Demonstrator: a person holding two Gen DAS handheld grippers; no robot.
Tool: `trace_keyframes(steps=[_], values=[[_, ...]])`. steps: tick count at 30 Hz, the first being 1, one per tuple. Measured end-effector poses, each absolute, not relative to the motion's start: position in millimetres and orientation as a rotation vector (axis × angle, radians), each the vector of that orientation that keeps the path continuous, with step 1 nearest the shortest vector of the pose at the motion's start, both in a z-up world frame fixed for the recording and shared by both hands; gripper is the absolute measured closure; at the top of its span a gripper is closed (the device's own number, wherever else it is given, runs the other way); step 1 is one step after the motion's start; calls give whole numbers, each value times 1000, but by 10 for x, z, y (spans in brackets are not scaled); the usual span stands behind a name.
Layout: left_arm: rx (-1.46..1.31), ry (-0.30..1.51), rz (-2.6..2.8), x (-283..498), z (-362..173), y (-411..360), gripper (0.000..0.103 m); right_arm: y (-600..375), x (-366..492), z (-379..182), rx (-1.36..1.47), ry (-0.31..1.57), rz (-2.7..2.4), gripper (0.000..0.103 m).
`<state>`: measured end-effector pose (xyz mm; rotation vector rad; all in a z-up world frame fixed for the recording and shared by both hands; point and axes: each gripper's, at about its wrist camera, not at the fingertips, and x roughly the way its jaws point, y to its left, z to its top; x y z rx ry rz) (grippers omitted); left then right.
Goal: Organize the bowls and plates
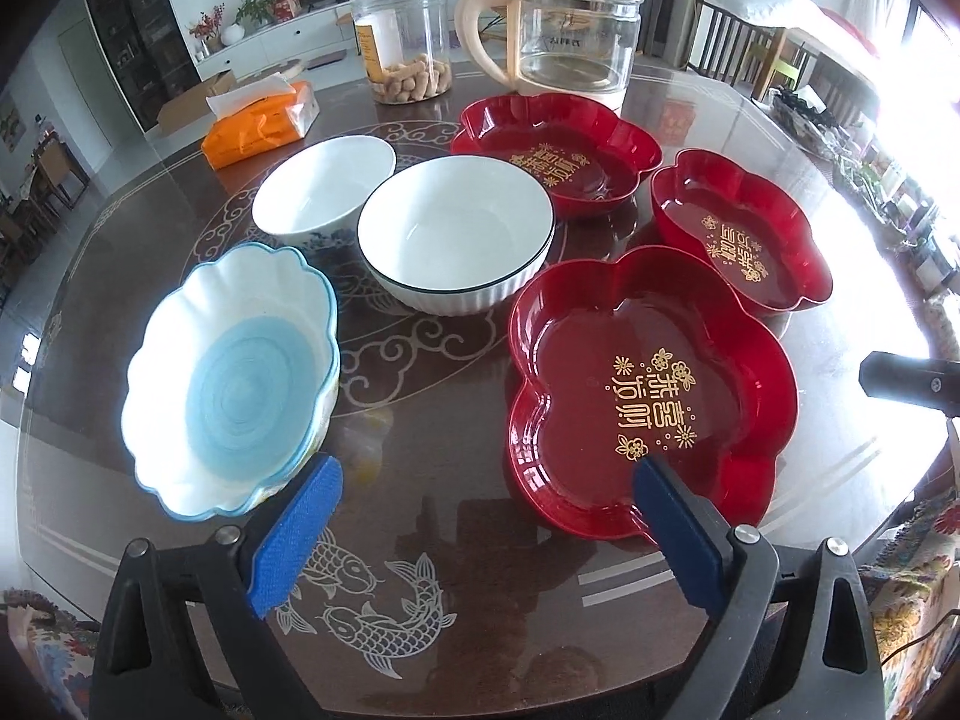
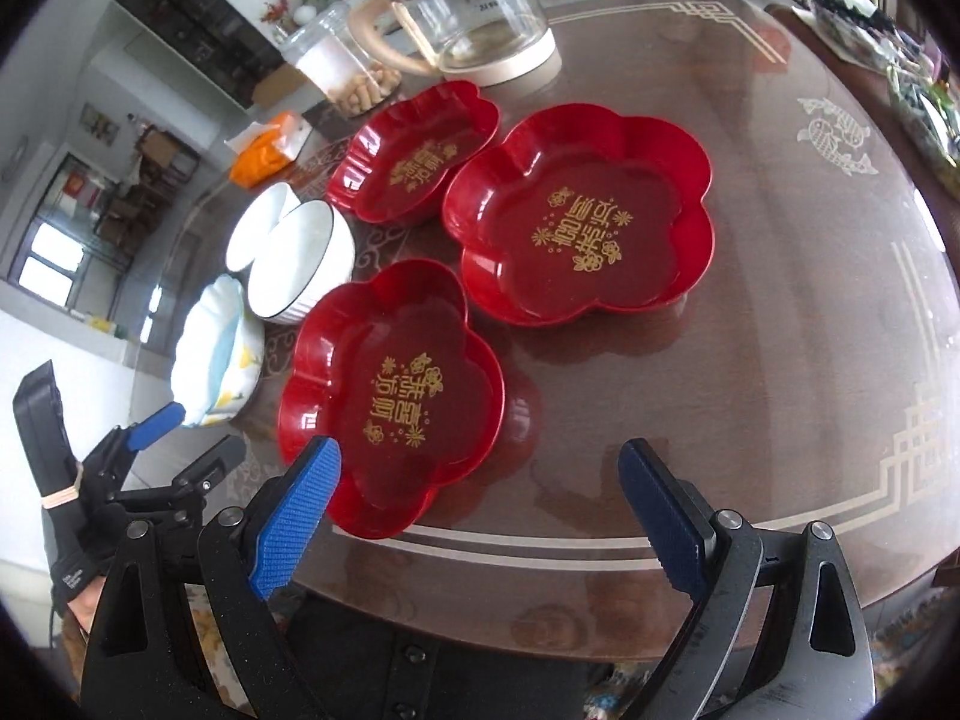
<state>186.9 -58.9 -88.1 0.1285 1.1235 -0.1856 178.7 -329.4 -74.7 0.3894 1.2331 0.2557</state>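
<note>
Three red flower-shaped plates lie on the round table: a near one [image 1: 648, 384] [image 2: 390, 402], a right one [image 1: 744, 228] [image 2: 582, 216] and a far one [image 1: 558, 150] [image 2: 414, 150]. To their left stand a scalloped blue-and-white bowl [image 1: 234, 378] [image 2: 216, 354], a ribbed white bowl with a dark rim [image 1: 456, 234] [image 2: 303, 264] and a plain white bowl [image 1: 321, 186] [image 2: 255, 228]. My left gripper [image 1: 486, 474] is open and empty, between the scalloped bowl and the near red plate. My right gripper [image 2: 480, 456] is open and empty, by the near plate's front edge.
At the back stand a glass kettle with a cream handle [image 1: 570, 30] [image 2: 468, 6], a clear jar of peanuts [image 1: 408, 42] [image 2: 342, 72] and an orange tissue pack [image 1: 258, 120] [image 2: 270, 144]. The glass-topped table's edge [image 2: 600, 546] runs close in front. Clutter lies at the far right [image 2: 918, 78].
</note>
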Motion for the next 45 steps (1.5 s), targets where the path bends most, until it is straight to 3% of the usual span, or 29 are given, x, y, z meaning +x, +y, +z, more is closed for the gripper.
trace_keyframes(steps=[7,9,12,18,20,23,24,26,28,30,38,45], values=[[99,1163,-151,1998,-1059,-610,9,-3024,2013,-928,282,1266,268,10],[96,1180,-143,2021,-1115,-615,16,-2960,2080,-971,234,1265,251,14],[104,1173,-127,2017,-1155,-625,17,-2919,2113,-995,204,1260,247,24],[96,1177,-109,2088,-1266,-658,17,-2891,2161,-1099,157,1267,216,24],[92,1188,-102,2116,-1318,-665,29,-2895,2204,-1144,148,1270,196,27],[66,1217,-105,2153,-1396,-653,48,-2899,2256,-1220,153,1287,183,58],[56,1226,-105,2165,-1421,-645,54,-2898,2271,-1242,154,1291,179,62],[20,1243,-132,2181,-1457,-625,75,-2901,2285,-1275,151,1291,170,63],[-16,1250,-172,2180,-1455,-627,93,-2891,2279,-1311,152,1299,175,86],[-10,1245,-169,2145,-1415,-649,93,-2892,2244,-1310,153,1300,180,93],[-21,1193,-280,1579,-972,-879,93,-3062,1773,-867,168,1234,212,93],[54,1174,-328,1398,-1042,-1314,93,-3379,1401,-881,146,1244,145,91]])
